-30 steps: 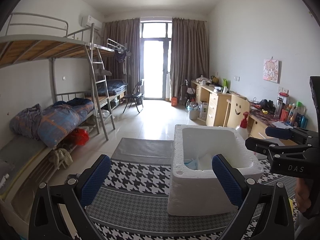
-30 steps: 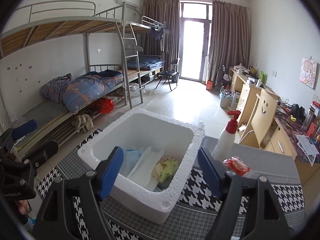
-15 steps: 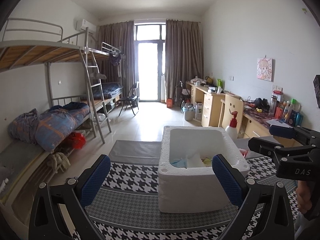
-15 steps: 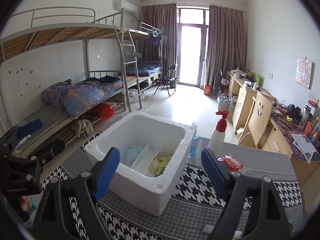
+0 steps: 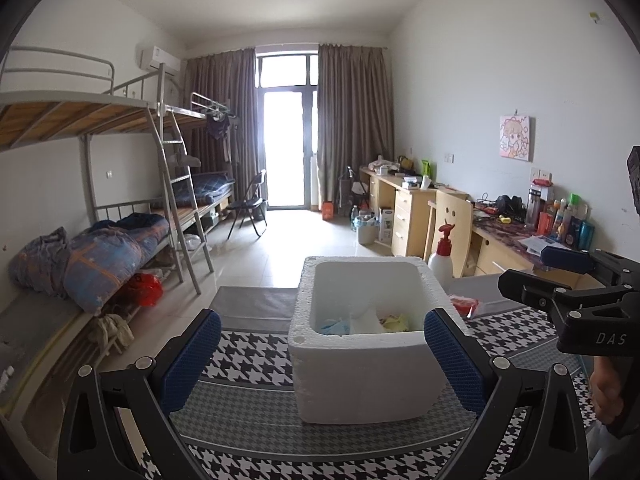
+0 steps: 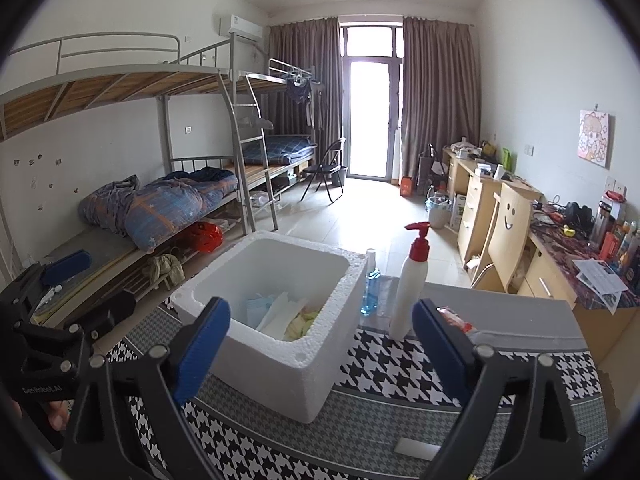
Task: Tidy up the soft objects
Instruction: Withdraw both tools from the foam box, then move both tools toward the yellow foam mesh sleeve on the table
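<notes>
Dorm room: bunk bed (image 6: pixel 168 92) along the left wall, desks (image 5: pixel 412 208) along the right, curtained balcony door at the far end. Work surface is a table with a houndstooth cloth (image 6: pixel 400 364).

On the cloth I see a white foam box (image 6: pixel 276 336), open-topped. Inside it lie the soft items: a light-blue cloth (image 6: pixel 258 307), white tissue-like sheets (image 6: pixel 280 314) and a yellow-green piece (image 6: pixel 304 320), all bunched at the bottom.

Just right of the box stand a white pump bottle (image 6: pixel 410 284) with a red top and a small blue-liquid bottle (image 6: pixel 371 286). A red packet (image 6: pixel 454 318) lies near the pump bottle.

My left gripper (image 5: pixel 322 360) is spread wide and empty, in front of the box. My right gripper (image 6: pixel 320 348) is likewise released, holding nothing, on the box's near side.
</notes>
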`<state>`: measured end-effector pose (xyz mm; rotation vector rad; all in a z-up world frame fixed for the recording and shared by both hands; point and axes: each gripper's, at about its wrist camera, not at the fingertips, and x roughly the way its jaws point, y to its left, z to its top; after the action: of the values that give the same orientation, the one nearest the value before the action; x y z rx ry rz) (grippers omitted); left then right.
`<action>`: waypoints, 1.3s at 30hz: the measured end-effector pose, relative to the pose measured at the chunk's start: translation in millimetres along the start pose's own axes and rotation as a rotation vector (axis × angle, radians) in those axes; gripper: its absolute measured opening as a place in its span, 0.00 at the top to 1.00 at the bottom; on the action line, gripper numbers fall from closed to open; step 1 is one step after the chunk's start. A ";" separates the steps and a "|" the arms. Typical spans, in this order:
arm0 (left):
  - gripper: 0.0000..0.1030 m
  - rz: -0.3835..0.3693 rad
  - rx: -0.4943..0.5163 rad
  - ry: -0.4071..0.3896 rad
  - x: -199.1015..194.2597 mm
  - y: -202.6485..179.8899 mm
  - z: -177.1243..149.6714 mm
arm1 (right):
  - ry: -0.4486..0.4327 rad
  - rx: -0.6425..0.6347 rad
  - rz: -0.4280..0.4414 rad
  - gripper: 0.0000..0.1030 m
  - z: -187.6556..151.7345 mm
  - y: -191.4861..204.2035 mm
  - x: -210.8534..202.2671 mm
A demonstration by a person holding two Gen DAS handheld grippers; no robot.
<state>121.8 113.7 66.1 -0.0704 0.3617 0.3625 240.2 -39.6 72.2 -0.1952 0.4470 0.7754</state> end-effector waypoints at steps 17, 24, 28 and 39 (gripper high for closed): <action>0.01 -0.055 0.003 -0.009 -6.2 -21.0 -2.6 | -0.037 -0.007 -0.030 0.08 -12.9 -5.9 -28.3; 0.01 -0.073 -0.004 -0.004 -5.5 -24.2 -6.9 | -0.048 0.005 -0.041 0.08 -18.3 -12.9 -35.5; 0.01 -0.082 -0.005 -0.006 -5.8 -25.2 -6.8 | -0.052 0.005 -0.049 0.08 -23.3 -15.5 -39.1; 0.01 -0.117 0.003 -0.002 -5.0 -31.8 -8.2 | -0.051 0.023 -0.066 0.08 -33.4 -25.3 -44.3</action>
<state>126.2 81.3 60.3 -0.0874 0.3543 0.2465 219.9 -96.4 63.0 -0.1678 0.3989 0.7092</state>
